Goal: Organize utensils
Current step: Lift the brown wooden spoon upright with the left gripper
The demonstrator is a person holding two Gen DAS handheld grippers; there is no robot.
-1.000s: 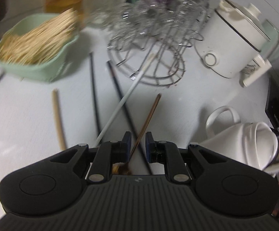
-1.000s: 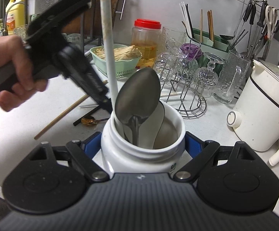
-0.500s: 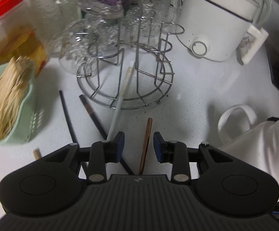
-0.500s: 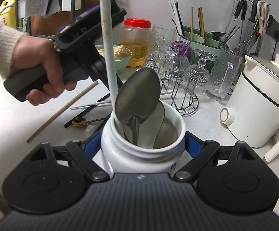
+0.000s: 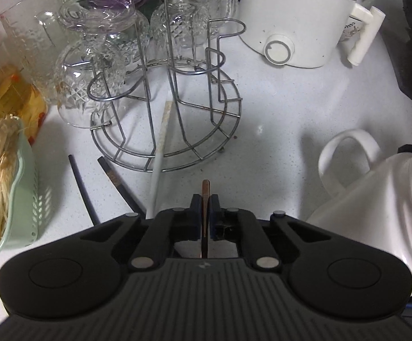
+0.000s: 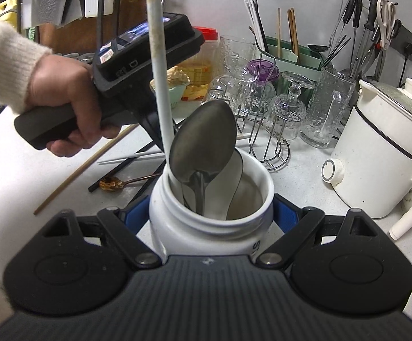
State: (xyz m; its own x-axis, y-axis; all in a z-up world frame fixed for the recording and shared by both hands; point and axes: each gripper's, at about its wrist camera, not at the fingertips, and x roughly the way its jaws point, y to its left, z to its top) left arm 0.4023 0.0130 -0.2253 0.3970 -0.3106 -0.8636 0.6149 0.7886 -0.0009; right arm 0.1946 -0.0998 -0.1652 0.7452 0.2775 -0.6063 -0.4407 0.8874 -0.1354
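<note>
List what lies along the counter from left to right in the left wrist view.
Green basket → black chopsticks → white chopstick → copper spoon handle, with the left gripper closing on it → white mug.

1. Left gripper (image 5: pixel 204 199) is closing on the copper spoon handle (image 5: pixel 205 191); earlier the jaws stood apart around it
2. Left wrist view is now facing the wire glass rack (image 5: pixel 177 119) and cooker (image 5: pixel 297 20); green basket (image 5: pixel 21 199) is sliding to the frame's left edge
3. Hand (image 6: pixel 64 105) is sitting closer to the white jar (image 6: pixel 211 227)
</note>
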